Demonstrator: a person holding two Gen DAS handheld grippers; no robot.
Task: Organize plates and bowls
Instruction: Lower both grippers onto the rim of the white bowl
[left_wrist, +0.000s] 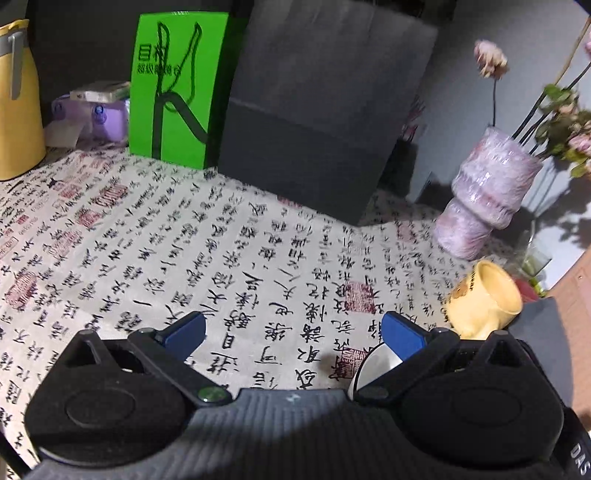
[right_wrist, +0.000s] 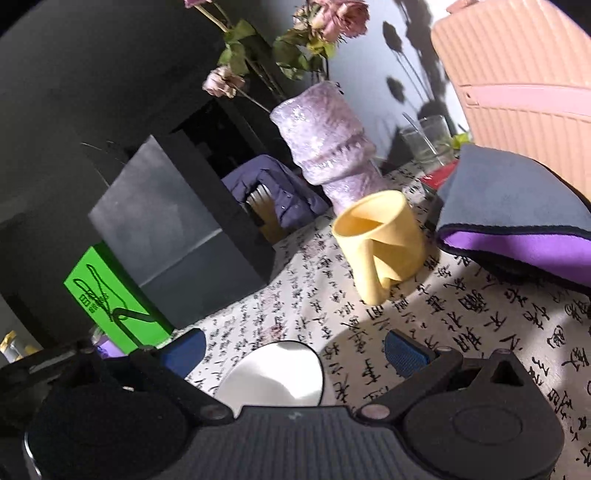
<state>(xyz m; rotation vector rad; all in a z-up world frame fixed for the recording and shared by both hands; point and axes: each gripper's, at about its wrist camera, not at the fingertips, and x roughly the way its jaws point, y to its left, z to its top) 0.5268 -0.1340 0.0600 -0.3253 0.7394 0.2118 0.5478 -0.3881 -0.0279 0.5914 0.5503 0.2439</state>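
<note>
Both tongs spread, empty; white plate (right_wrist: 275, 373) low between right tongs (right_wrist: 293, 350), seemingly untouched

Yellow mug (right_wrist: 384, 240), calligraphy-print tablecloth (left_wrist: 221, 251)

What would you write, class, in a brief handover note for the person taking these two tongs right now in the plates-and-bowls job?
Left tongs: open, empty, hanging over the calligraphy tablecloth.
Right tongs: open, empty, just above a white dish with a dark rim.
The same dish shows at the lower right of the left view, partly hidden by a finger.
Nearby: yellow mug, upright beside the purple vase.
Done: nothing visibly stacked or sorted.
Left: grasp the white dish, probably with the right tongs; other plates and bowls are not in view.
</note>
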